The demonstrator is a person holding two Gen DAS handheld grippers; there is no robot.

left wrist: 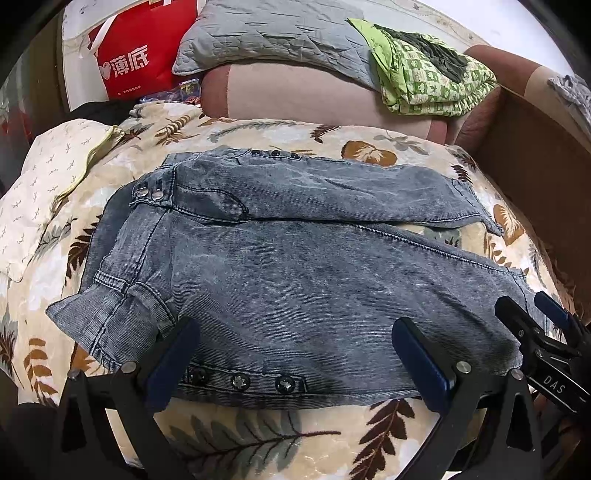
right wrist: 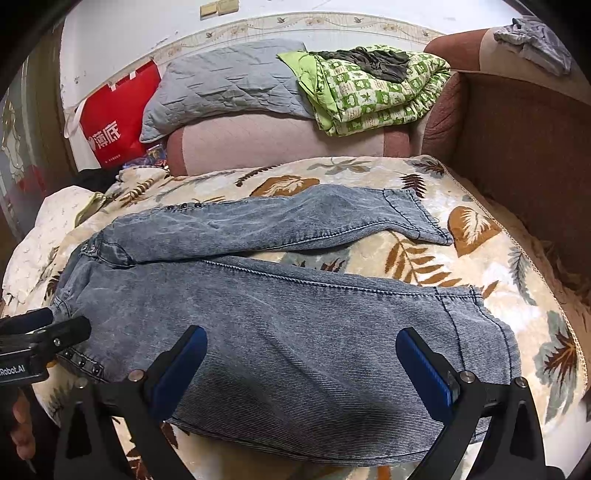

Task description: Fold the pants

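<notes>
Left wrist view: gray jeans (left wrist: 295, 266) are laid flat on a leaf-print blanket (left wrist: 258, 443) over a bed, waist at 9 o'clock, legs running toward 3 o'clock. The far leg is seen at 12 o'clock, the near leg at centre, split apart at the cuffs. The left hand-held gripper (left wrist: 295, 354) is seen spread wide over the near edge of the jeans, nothing pinched; snap buttons (left wrist: 240, 382) are seen between its fingers. The right hand-held gripper (left wrist: 532, 314) is seen at 4 o'clock by the near cuff. A red bag (left wrist: 136, 55), gray pillow (left wrist: 273, 33) and green quilt (left wrist: 432, 77) are seen at 12 o'clock.

Right wrist view: the right hand-held gripper (right wrist: 301, 362) is spread wide above the near leg of the jeans (right wrist: 295, 314), nothing gripped. The near cuff (right wrist: 480, 325) is seen at 3 o'clock. The left hand-held gripper (right wrist: 48, 325) is seen at 9 o'clock over the waist edge.
</notes>
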